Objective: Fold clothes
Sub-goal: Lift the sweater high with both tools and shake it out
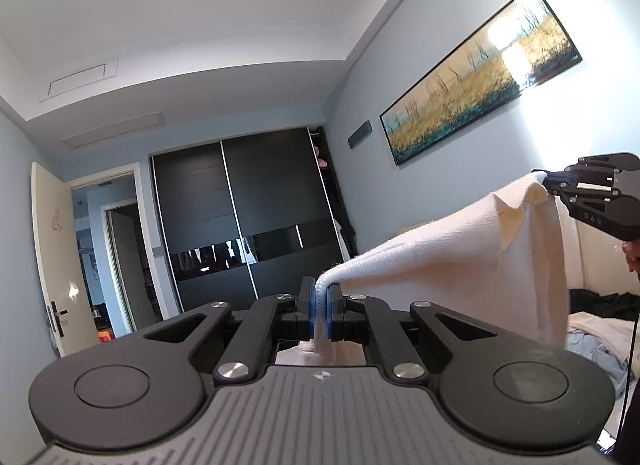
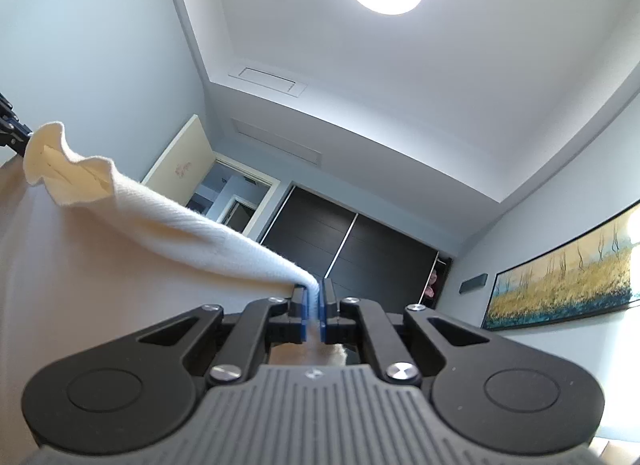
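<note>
A: Where is the white garment (image 1: pixel 448 261)?

B: Off the bed, stretched between both tools. The left gripper (image 1: pixel 320 307) is clenched on one bunched edge, and the cloth runs from its blue pads toward two o'clock, up to the right gripper (image 1: pixel 546 181).

A: And from the right wrist camera?

B: The right gripper (image 2: pixel 316 311) pinches another edge; the fabric (image 2: pixel 168 221) rises toward ten o'clock. More clothes (image 1: pixel 596 329) lie on the bed at four o'clock.

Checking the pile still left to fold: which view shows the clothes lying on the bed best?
The left wrist view: the clothes pile lies at its right edge, beyond the hanging white garment. The right wrist view points at the ceiling and shows none of it.
</note>
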`<act>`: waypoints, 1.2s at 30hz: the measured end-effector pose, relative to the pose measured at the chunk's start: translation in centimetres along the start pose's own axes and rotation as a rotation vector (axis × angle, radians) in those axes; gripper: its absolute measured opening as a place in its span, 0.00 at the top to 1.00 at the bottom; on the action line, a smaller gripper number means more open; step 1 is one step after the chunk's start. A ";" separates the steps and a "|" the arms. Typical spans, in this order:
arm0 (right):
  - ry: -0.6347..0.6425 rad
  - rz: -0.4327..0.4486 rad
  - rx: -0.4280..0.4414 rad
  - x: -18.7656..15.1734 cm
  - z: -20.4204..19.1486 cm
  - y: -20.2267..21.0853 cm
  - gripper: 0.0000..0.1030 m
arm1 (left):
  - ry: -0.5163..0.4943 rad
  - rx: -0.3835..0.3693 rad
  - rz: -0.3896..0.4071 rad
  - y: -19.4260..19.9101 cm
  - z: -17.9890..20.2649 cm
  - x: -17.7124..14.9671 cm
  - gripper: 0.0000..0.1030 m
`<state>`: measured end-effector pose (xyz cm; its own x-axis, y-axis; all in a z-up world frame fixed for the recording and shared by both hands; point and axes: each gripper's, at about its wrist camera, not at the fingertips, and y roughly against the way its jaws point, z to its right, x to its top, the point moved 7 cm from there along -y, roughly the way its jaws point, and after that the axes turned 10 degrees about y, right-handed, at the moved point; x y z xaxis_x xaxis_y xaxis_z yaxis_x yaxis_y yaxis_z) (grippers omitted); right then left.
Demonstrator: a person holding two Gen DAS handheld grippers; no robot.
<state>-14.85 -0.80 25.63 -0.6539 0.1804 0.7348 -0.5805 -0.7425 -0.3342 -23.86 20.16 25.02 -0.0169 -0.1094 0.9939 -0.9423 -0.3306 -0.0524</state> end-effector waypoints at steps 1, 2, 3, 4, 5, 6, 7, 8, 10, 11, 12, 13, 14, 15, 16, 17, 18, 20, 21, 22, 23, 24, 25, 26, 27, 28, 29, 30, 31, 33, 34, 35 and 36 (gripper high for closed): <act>0.004 -0.008 0.008 -0.2 -0.2 -0.3 0.94 | 0.003 0.002 -0.006 -0.2 -0.2 0.0 0.97; 0.007 -0.022 0.018 -0.4 -0.4 -0.6 0.94 | 0.008 0.004 -0.019 -0.7 -0.6 -0.3 0.97; 0.005 -0.047 0.035 -1.0 -0.8 -1.1 0.94 | 0.013 0.005 -0.042 -1.7 -1.0 -0.9 0.97; 0.002 -0.075 0.056 -1.8 -1.4 -1.6 0.94 | 0.018 0.006 -0.070 -2.7 -1.4 -1.6 0.97; -0.002 -0.104 0.076 -2.6 -1.9 -2.2 0.94 | 0.022 0.008 -0.107 -3.9 -1.8 -2.7 0.97; -0.003 -0.136 0.098 -3.8 -2.7 -2.8 0.94 | 0.025 0.009 -0.143 -5.2 -2.2 -3.8 0.97; -0.004 -0.170 0.121 -5.2 -3.7 -3.4 0.94 | 0.029 0.010 -0.180 -6.4 -2.5 -4.8 0.97; -0.004 -0.204 0.145 -6.6 -4.7 -4.1 0.94 | 0.029 0.013 -0.217 -7.7 -2.9 -6.1 0.97; -0.004 -0.272 0.192 -9.3 -6.7 -5.3 0.94 | 0.015 0.024 -0.299 -10.2 -3.5 -9.1 0.97; -0.004 -0.306 0.216 -10.7 -7.7 -5.9 0.94 | 0.004 0.029 -0.342 -11.4 -3.8 -10.7 0.97; -0.006 -0.339 0.236 -12.1 -8.7 -6.6 0.94 | -0.005 0.034 -0.380 -12.6 -4.0 -12.2 0.97; -0.010 -0.370 0.256 -13.5 -9.6 -7.3 0.94 | -0.012 0.036 -0.412 -13.9 -4.3 -13.7 0.97; -0.013 -0.402 0.275 -14.9 -10.5 -8.0 0.94 | -0.018 0.039 -0.444 -15.2 -4.5 -15.1 0.97; -0.023 -0.437 0.296 -16.3 -11.4 -8.8 0.94 | -0.022 0.043 -0.474 -16.4 -4.8 -16.4 0.97; -0.037 -0.472 0.317 -17.8 -12.3 -9.6 0.94 | -0.025 0.049 -0.501 -17.6 -5.1 -17.8 0.97; -0.050 -0.508 0.338 -19.2 -13.3 -10.5 0.94 | -0.027 0.056 -0.528 -18.8 -5.3 -19.1 0.97; -0.068 -0.543 0.358 -20.7 -14.0 -11.5 0.94 | -0.030 0.063 -0.555 -20.0 -5.6 -20.4 0.97; -0.100 -0.604 0.388 -23.5 -15.5 -13.5 0.94 | -0.035 0.076 -0.609 -22.3 -6.1 -23.0 0.97; -0.105 -0.625 0.395 -24.7 -16.4 -14.2 0.94 | -0.037 0.082 -0.636 -23.5 -6.4 -24.3 0.97; -0.103 -0.644 0.402 -26.0 -17.3 -15.0 0.94 | -0.040 0.089 -0.663 -24.6 -6.7 -25.6 0.97; -0.098 -0.664 0.409 -27.3 -18.1 -15.8 0.94 | -0.035 0.095 -0.687 -25.6 -7.0 -26.9 0.97; -0.093 -0.685 0.417 -28.5 -19.0 -16.5 0.94 | -0.020 0.100 -0.706 -26.3 -7.4 -28.0 0.97; -0.099 -0.707 0.425 -30.0 -19.7 -17.4 0.94 | -0.006 0.105 -0.725 -27.0 -7.9 -29.2 0.97; -0.111 -0.732 0.434 -31.4 -20.3 -18.4 0.93 | 0.008 0.109 -0.745 -27.8 -8.3 -30.3 0.97; -0.124 -0.757 0.443 -32.9 -20.9 -19.4 0.93 | 0.020 0.113 -0.765 -28.5 -8.8 -31.4 0.97; -0.137 -0.780 0.451 -34.3 -21.6 -20.4 0.93 | 0.032 0.116 -0.785 -29.3 -9.3 -32.5 0.97; -0.150 -0.803 0.460 -35.5 -22.3 -21.4 0.93 | 0.042 0.120 -0.805 -30.0 -9.7 -33.6 0.96; -0.161 -0.824 0.469 -36.8 -23.1 -22.2 0.93 | 0.048 0.123 -0.824 -30.6 -9.9 -34.9 0.96; -0.172 -0.845 0.479 -38.0 -24.0 -22.9 0.93 | 0.054 0.127 -0.843 -31.2 -10.1 -36.1 0.96; -0.191 -0.883 0.499 -40.7 -25.9 -23.9 0.93 | 0.073 0.134 -0.882 -32.5 -10.4 -38.6 0.96; -0.199 -0.903 0.510 -41.9 -26.8 -24.3 0.93 | 0.097 0.135 -0.903 -33.1 -10.6 -39.8 0.96; -0.203 -0.921 0.519 -42.8 -27.6 -24.9 0.93 | 0.122 0.136 -0.922 -33.7 -10.9 -41.1 0.96; -0.205 -0.937 0.528 -43.7 -28.3 -25.7 0.93 | 0.147 0.136 -0.942 -34.2 -11.1 -42.3 0.96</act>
<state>14.88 28.62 -14.57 0.0604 0.7437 0.6658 -0.4926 -0.5579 0.6679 5.35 46.52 -14.12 0.6764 0.3715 0.6359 -0.5442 -0.3297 0.7715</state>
